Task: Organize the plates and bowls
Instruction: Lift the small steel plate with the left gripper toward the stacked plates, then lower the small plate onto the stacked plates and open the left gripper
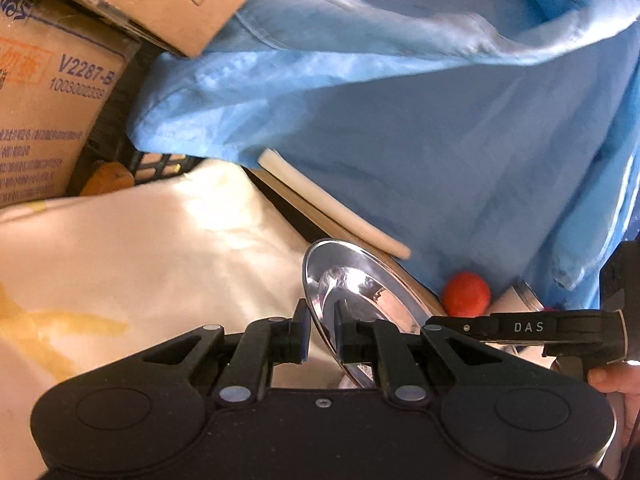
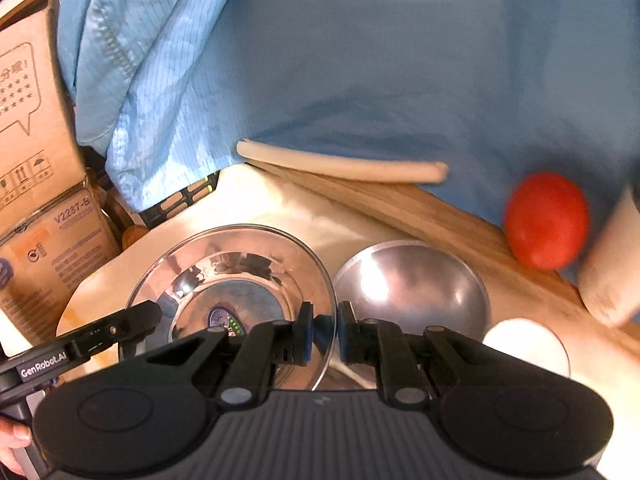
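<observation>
Left wrist: carton (image 1: 48, 120) (lettered "V2287-B")

A cream cloth (image 2: 280, 208) covered the surface. On it lay a wooden board (image 2: 440, 216), a steel bowl (image 2: 416, 280) and a white dish (image 2: 524, 340).

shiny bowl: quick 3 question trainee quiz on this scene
1. True or false: the right tool is shut on the shiny bowl rim.
2. What sits just right of the shiny bowl? A) dull bowl B) fork C) sponge
3. Fill in: the opposite rim is gripped by the ___ tool.

Key: 1 true; 2 A; 3 left, the left tool.
</observation>
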